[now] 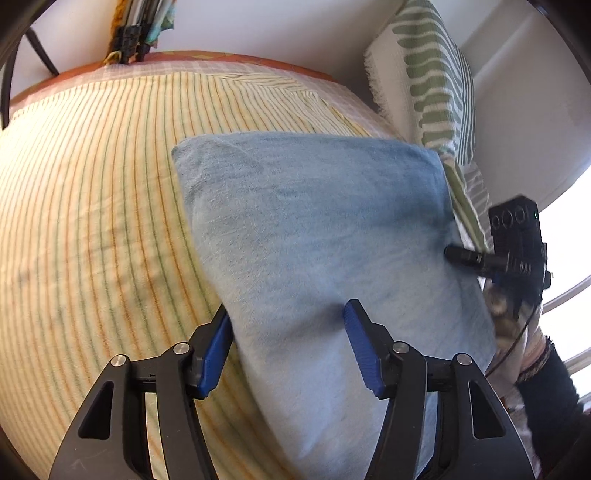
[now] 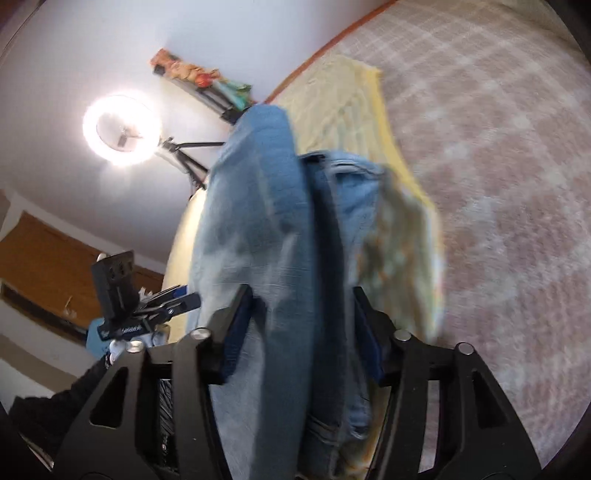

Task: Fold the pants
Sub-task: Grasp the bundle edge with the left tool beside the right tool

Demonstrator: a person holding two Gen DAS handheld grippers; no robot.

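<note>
A bed (image 1: 92, 192) carries everything here; it is covered by a yellow striped sheet (image 1: 110, 155) laid over a pinkish checked blanket (image 2: 498, 166), with an orange edge where the blanket meets the white wall (image 1: 258, 26); a green-and-white patterned pillow (image 1: 436, 74) leans at the bed's far right.

The pants (image 1: 314, 240), light blue denim, lie folded into a thick block on the striped sheet; the left tool (image 1: 288, 332) stands with its blue pads apart, one pad off the denim's left edge and the other resting on the cloth, gripping nothing; the right tool (image 1: 458, 254) appears at the denim's right edge in this view.

The right wrist view shows what the left cannot: a lit ring light (image 2: 122, 129) on a tripod, a brown door or cabinet (image 2: 44, 266), and the layered end of the pants with waistband and seams; the right tool's pads straddle this bundle, pressed against the denim on both sides, clamped on it; the left tool shows at the lower left there; the frame is blurred.
</note>
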